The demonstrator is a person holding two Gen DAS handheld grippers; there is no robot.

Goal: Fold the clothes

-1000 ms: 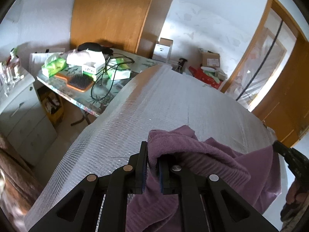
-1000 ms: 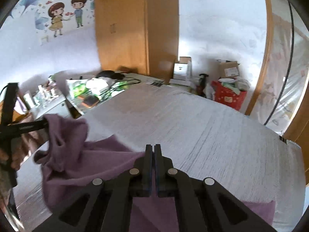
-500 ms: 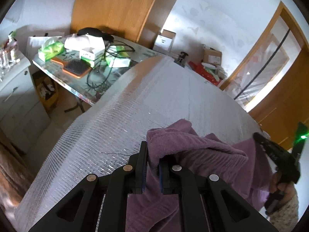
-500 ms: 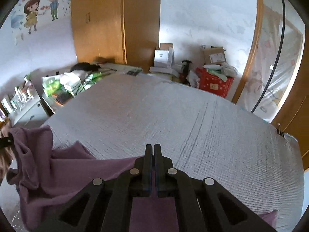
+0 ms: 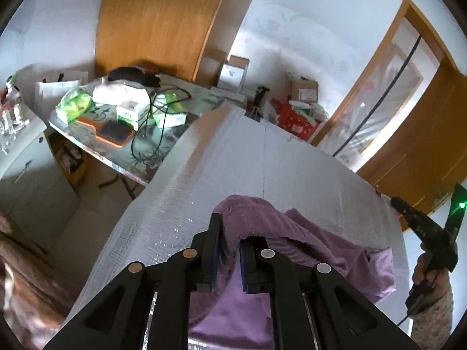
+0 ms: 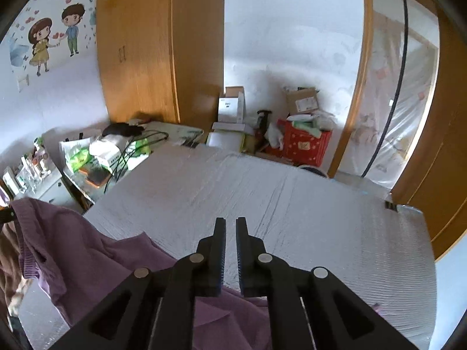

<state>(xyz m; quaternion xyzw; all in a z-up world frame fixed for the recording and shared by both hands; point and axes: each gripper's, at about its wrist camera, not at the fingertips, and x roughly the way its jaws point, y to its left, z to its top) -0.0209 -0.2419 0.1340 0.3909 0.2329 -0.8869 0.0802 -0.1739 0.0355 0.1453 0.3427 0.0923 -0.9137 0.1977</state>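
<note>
On the white quilted work surface (image 6: 292,204), the purple knitted garment (image 5: 321,250) lies partly spread. Compared with a second ago, the right gripper (image 6: 230,230) has let go: its jaws are opening with a narrow empty gap, the garment now at 7 o'clock below them. The left gripper (image 5: 230,233) jaws are also opening, wider than before, with a raised fold of garment between them, draping toward 4 o'clock.

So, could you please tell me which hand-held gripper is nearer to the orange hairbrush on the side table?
Left. The left hand-held gripper, opening around a purple sweater fold, is nearest the side with the orange hairbrush; the opening, empty right hand-held gripper sits farther over the bed.
</note>
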